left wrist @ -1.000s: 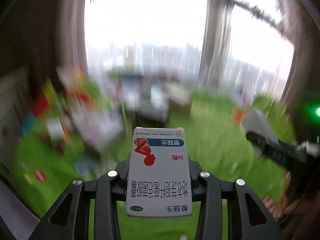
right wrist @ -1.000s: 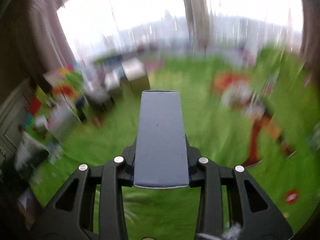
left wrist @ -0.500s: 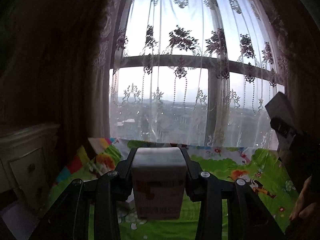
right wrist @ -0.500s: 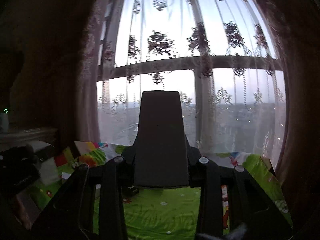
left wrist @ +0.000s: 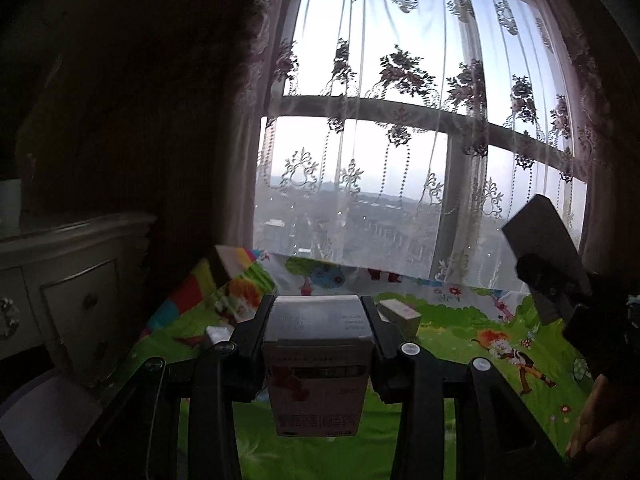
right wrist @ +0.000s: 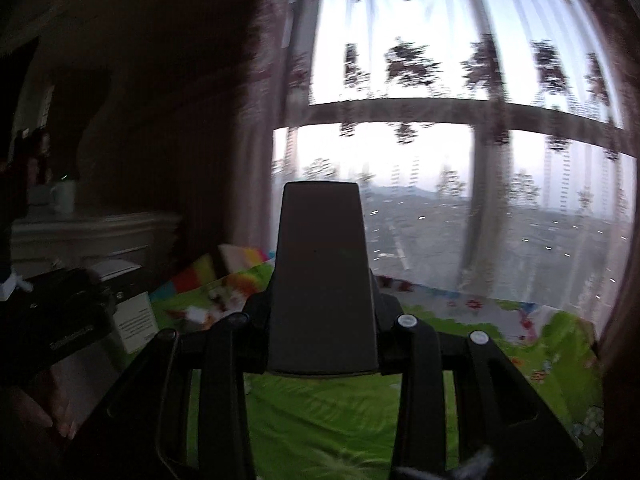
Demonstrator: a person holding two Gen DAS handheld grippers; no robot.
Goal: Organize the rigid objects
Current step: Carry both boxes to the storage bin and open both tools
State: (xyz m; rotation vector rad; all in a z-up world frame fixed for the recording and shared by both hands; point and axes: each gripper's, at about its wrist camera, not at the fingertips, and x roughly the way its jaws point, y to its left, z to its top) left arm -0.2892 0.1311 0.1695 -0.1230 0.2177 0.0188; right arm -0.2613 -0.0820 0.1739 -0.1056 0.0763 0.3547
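While both boxes were carried clear of the play mat [left wrist: 460, 320], the left claw [left wrist: 318, 344] pinched a white medicine box [left wrist: 318, 368] and the right claw [right wrist: 322, 320] pinched a grey box [right wrist: 322, 276], apparently for transfer.

Green cartoon-print play mat [left wrist: 460, 322] spread over surface below window. Small pale rectangular box [left wrist: 400, 314] lying on mat toward 12 o'clock; second small pale box [left wrist: 218, 334] at 10 o'clock.
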